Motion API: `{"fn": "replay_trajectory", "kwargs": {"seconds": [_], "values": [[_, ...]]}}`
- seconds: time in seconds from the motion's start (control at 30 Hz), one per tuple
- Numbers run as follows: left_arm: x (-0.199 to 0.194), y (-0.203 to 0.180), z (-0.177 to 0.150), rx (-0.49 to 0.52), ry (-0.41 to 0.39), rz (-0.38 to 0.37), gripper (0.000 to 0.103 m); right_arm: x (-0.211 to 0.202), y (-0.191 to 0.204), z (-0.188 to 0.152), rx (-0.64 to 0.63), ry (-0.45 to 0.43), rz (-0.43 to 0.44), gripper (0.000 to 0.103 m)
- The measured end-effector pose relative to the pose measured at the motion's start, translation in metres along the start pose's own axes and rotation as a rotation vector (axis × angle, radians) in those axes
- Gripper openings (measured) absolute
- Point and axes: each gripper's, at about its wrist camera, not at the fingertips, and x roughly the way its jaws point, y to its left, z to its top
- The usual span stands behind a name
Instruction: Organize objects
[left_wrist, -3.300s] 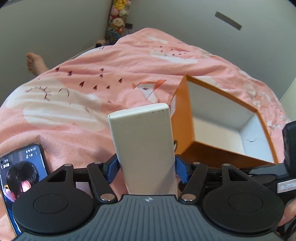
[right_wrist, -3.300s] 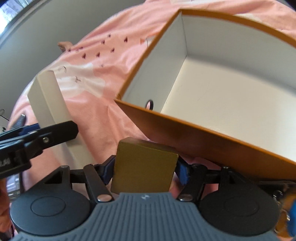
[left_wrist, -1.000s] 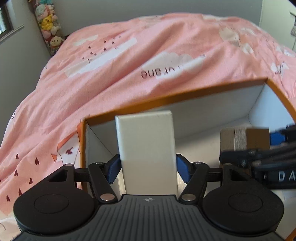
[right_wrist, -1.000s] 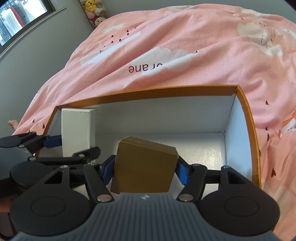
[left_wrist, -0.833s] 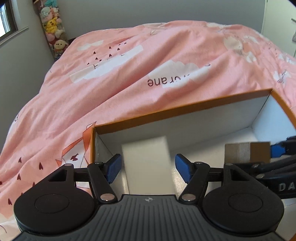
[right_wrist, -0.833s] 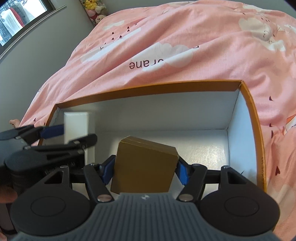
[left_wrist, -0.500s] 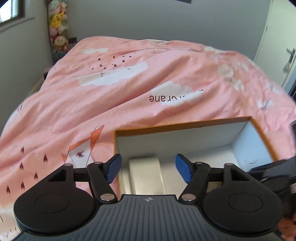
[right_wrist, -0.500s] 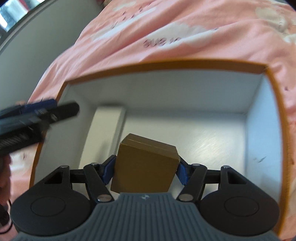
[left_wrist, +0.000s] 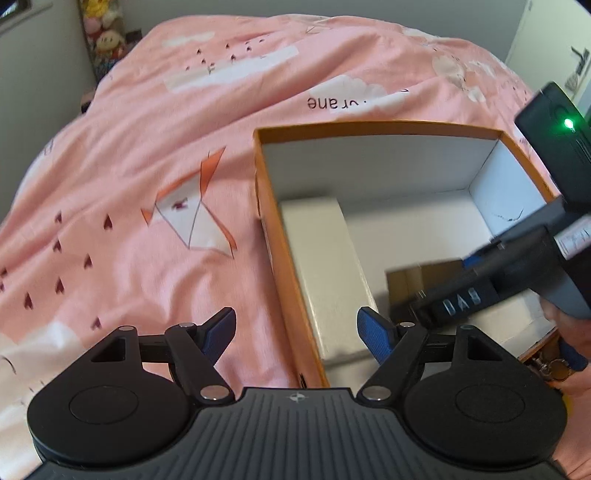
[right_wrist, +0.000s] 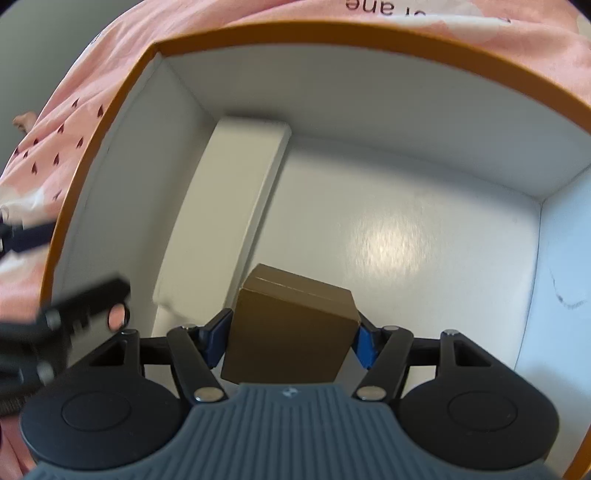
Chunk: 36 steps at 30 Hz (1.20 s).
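- Left hand-held gripper (left_wrist: 295, 326): its jaws are spread and have just been opening; nothing lies between the blue pads (left_wrist: 371, 332). It sits above the near left wall of the orange box (left_wrist: 280, 254), apparently pulling clear after a release.
- White box (left_wrist: 325, 266): lies flat on the floor of the orange box, its long side close against the left wall. This placement likely saves the remaining floor for other items.
- Right hand-held gripper (right_wrist: 291, 336): pinches a brown cardboard box (right_wrist: 291, 325) between its pads and points steeply down into the orange box. The brown box appears slightly tilted in the grip; whether it touches the floor cannot be told.
- Position of the brown box: just beside the near end of the white box, on its right. Setting it there would pack the two side by side.
- Edges: the orange rim and white inner walls bound the space on all sides; the left wall and the white box leave little slack on that side.
- Open room: the floor to the right and toward the far wall is bare, so the right gripper can probably spread and lift out without striking anything.
- Support: the orange box rests on a pink duvet (left_wrist: 147, 147) on a bed, a soft base that may let it shift.
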Motion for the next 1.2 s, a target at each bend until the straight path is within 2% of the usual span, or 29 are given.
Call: {"fn": "replay_trajectory", "kwargs": {"seconds": [0.1,0.17,0.4,0.53,0.67,0.73,0.83,1.07,1.17,1.2], "values": [[-0.001,0.011,-0.004,-0.043,-0.004,-0.047,0.085,0.001,0.006,0.012,-0.019,-0.03,-0.016,0.067],[-0.001,0.013,-0.004,-0.056,-0.001,-0.067,0.08,0.005,0.01,0.019,-0.024,-0.036,-0.018,0.067],[0.001,0.018,-0.004,-0.085,-0.011,-0.086,0.077,0.012,0.006,0.035,0.027,-0.089,0.026,0.066],[0.002,0.018,-0.005,-0.088,-0.01,-0.08,0.077,0.009,-0.005,0.037,0.07,-0.052,0.078,0.066],[0.004,0.016,-0.006,-0.105,-0.016,-0.049,0.077,0.006,-0.009,0.03,0.027,-0.028,0.005,0.068],[0.004,0.014,-0.006,-0.103,-0.023,-0.04,0.077,0.006,-0.012,0.025,0.01,-0.029,-0.002,0.068],[0.003,0.012,-0.007,-0.131,-0.024,-0.023,0.077,0.002,-0.01,0.02,-0.011,-0.039,-0.009,0.077],[-0.004,0.008,-0.016,-0.202,-0.058,0.028,0.077,-0.009,0.0,-0.002,-0.125,-0.023,-0.106,0.077],[-0.009,0.006,-0.02,-0.22,-0.076,0.043,0.077,-0.012,0.002,-0.006,-0.146,-0.039,-0.13,0.073],[-0.01,0.007,-0.022,-0.23,-0.081,0.041,0.077,-0.011,0.006,-0.006,-0.15,-0.041,-0.121,0.065]]}}
